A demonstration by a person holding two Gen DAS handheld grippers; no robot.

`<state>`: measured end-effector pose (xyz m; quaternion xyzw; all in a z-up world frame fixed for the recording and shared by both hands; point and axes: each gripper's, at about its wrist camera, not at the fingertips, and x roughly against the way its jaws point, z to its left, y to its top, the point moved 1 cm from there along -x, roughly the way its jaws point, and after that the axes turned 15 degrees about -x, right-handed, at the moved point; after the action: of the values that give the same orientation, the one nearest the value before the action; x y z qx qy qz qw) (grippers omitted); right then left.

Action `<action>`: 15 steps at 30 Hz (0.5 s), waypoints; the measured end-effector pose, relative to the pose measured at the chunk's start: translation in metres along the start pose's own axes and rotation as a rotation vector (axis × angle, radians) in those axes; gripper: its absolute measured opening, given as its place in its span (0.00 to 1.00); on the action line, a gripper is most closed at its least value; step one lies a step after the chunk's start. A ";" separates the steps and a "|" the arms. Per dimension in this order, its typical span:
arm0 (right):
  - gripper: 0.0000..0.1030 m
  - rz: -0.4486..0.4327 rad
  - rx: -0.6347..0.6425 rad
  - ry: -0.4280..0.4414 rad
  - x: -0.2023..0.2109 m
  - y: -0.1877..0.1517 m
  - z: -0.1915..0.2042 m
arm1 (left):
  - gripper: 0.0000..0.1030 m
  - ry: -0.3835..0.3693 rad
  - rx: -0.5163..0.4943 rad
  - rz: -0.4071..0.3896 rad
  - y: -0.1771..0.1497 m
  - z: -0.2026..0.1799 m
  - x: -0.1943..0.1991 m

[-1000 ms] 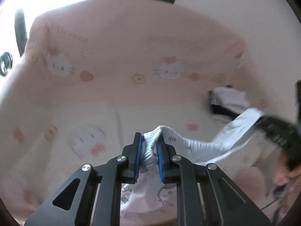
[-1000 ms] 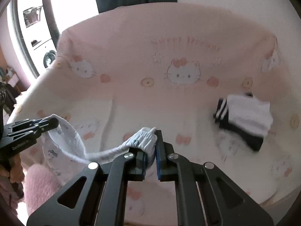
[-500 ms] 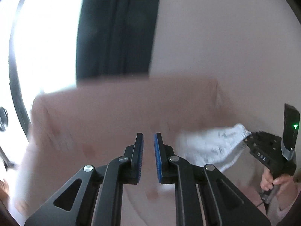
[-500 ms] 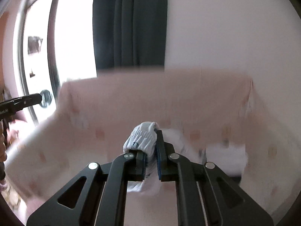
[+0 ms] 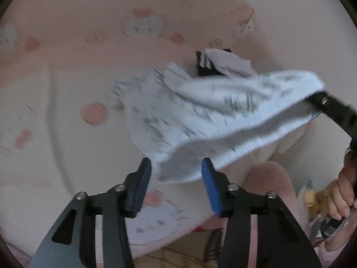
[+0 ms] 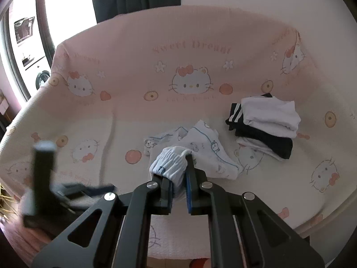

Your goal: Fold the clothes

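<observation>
The right gripper (image 6: 178,172) is clamped on the gathered waistband of the white printed garment (image 6: 207,154), whose loose end lies on the pink cartoon-cat cover of the sofa (image 6: 133,71). The left gripper (image 5: 176,178) has just been opening; its jaws stand apart, the garment's hem hanging blurred between them, unpinched. Toward the sofa's right edge sits a stack of folded clothes (image 6: 267,122), white on black.

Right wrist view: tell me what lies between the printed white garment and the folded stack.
Only bare pink sofa cover separates the printed white garment from the folded stack in the right wrist view.
</observation>
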<state>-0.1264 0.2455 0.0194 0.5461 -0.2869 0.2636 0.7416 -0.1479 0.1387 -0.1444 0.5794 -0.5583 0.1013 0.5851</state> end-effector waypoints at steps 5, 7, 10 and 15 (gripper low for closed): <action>0.07 -0.041 0.016 0.054 0.031 0.001 -0.001 | 0.48 0.105 0.087 0.022 -0.009 0.007 -0.023; 0.07 -0.070 0.032 0.078 0.048 0.004 0.000 | 0.48 0.108 0.119 0.040 -0.008 0.010 -0.031; 0.07 -0.101 0.042 0.114 0.071 0.010 0.003 | 0.36 0.018 0.104 0.043 -0.010 -0.003 -0.039; 0.07 -0.102 0.079 0.037 0.056 0.022 -0.003 | 0.02 0.222 0.045 0.073 0.014 0.007 -0.025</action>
<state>-0.1020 0.2580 0.0732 0.5837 -0.2341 0.2465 0.7374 -0.1708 0.1507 -0.1579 0.5569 -0.5086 0.1987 0.6259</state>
